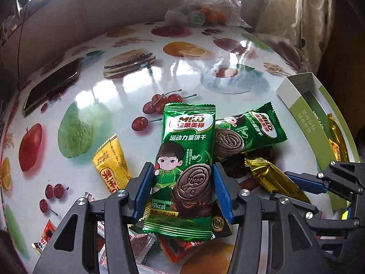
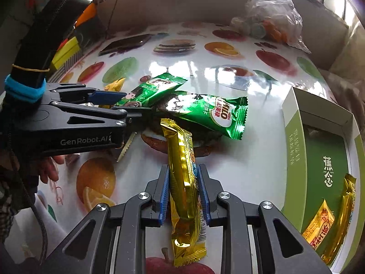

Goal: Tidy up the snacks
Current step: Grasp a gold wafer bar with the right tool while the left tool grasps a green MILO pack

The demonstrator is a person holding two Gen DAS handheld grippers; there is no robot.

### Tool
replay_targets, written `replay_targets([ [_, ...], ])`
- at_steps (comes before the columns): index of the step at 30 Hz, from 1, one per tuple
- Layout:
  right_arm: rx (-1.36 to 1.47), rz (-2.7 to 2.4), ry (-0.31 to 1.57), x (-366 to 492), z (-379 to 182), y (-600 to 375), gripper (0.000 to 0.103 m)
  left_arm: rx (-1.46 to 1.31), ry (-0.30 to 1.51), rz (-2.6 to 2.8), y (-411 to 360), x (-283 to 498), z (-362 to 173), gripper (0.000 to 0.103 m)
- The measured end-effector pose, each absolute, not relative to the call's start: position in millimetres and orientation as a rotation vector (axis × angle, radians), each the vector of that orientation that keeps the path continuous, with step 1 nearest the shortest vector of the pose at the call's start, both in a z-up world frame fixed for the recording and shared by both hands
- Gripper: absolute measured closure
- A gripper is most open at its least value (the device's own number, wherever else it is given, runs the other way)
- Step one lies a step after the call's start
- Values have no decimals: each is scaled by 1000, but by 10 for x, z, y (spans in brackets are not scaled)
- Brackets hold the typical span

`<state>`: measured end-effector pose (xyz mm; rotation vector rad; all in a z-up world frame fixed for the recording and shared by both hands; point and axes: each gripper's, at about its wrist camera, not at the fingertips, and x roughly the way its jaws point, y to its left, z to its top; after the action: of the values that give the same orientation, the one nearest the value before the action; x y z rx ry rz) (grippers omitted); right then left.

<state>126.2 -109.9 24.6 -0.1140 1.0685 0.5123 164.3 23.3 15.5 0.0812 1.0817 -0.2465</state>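
A green Milo biscuit packet lies flat on a pile of snacks between the blue pads of my left gripper. The pads stand at its two long edges without squeezing it, so the gripper is open. A second Milo packet lies crosswise behind it. My right gripper is shut on a gold-wrapped bar, which points away along the fingers. The left wrist view shows that gold bar at the lower right. Seen from the right wrist, the left gripper comes in from the left over the first Milo packet.
A green and white open box at the table's right edge holds another gold bar and an orange packet. A yellow packet and small red-white sachets lie by the left gripper. A phone and a plastic bag sit further back.
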Motion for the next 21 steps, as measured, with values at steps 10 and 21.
replay_targets([
  [10, -113, 512, 1068, 1259, 242, -1098, 79, 55, 1076, -240, 236, 1658, 158, 50],
  [21, -108, 509, 1065, 1260, 244, -1089, 79, 34, 1054, -236, 267, 1624, 197, 60],
])
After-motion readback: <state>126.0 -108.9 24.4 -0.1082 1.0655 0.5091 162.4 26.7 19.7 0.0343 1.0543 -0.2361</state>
